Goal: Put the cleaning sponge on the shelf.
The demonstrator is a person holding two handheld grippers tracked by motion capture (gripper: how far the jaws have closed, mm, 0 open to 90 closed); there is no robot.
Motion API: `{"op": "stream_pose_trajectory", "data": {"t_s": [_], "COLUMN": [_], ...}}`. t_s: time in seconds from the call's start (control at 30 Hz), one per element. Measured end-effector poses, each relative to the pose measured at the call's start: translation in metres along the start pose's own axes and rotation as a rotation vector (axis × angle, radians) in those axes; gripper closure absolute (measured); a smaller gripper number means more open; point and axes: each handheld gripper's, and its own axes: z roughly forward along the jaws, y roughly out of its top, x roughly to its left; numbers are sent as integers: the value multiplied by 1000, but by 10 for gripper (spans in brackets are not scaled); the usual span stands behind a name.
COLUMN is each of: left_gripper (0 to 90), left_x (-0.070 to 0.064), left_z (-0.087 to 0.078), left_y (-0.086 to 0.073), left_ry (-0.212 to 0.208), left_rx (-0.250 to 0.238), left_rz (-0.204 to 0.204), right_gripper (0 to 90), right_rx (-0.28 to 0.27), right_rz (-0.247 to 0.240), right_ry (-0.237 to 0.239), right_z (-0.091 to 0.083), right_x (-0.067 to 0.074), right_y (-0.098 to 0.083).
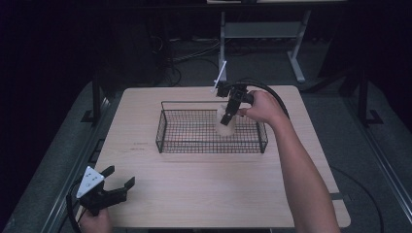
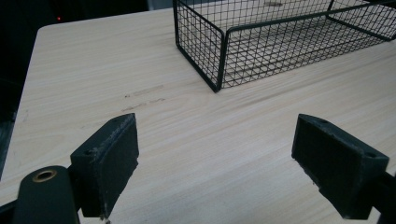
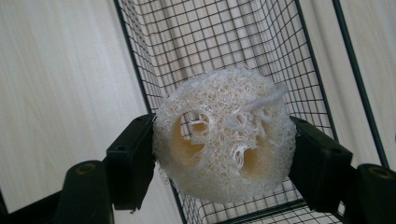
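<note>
Gripping a loofah point(image 3: 224, 135), right tongs point(image 1: 227, 118) over wire basket point(image 1: 165, 131), left tongs point(image 2: 215, 158) wide open, holding nothing.

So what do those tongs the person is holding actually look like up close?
Both are black. The left tongs carry a grey three-cornered plate on top with small dark marks, and a black cable trails from them. The pads are chunky, matte rectangular blocks with worn edges. A thick black cable loops off the right tongs. The forearms are bare, no sleeves.

1. A wooden table point(image 1: 194, 194) stood on a grey floor point(image 1: 379, 160).
2. Behind the table, a metal stand point(image 1: 296, 58) rose.
3. Dark cables point(image 1: 170, 53) lay behind the table, left of the stand.
</note>
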Motion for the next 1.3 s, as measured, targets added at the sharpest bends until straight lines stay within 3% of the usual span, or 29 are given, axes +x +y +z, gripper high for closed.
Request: {"op": "stream_pose_trajectory", "data": {"t_s": [0.43,0.6,0.67,0.77,0.93,1.13,1.3], "left_gripper": [139,139,139,139,139,139,139], "left_x": [-1,-2,-2,-1,1,-1,-1], "left_z": [0,1,1,0,0,1,1], "left_y": [0,0,0,0,-1,-1,0], "left_ry": [-5,-6,-4,-5,2,-3,-5], "left_rx": [9,6,7,10,4,6,11], "left_rz": [3,2,4,5,-11,-4,-1], "right_gripper": [292,292,292,292,292,292,292], "right_rx": [52,55,28,57,64,40,62], "right_rz": [16,18,35,38,40,57,50], "right_ry": [5,13,29,19,19,32,35], "right_z": [26,34,41,47,51,56,61], "right_x": [-14,-16,-19,-19,-21,-22,-23], "right_y": [0,1,-1,-2,-3,-10,-15]}}
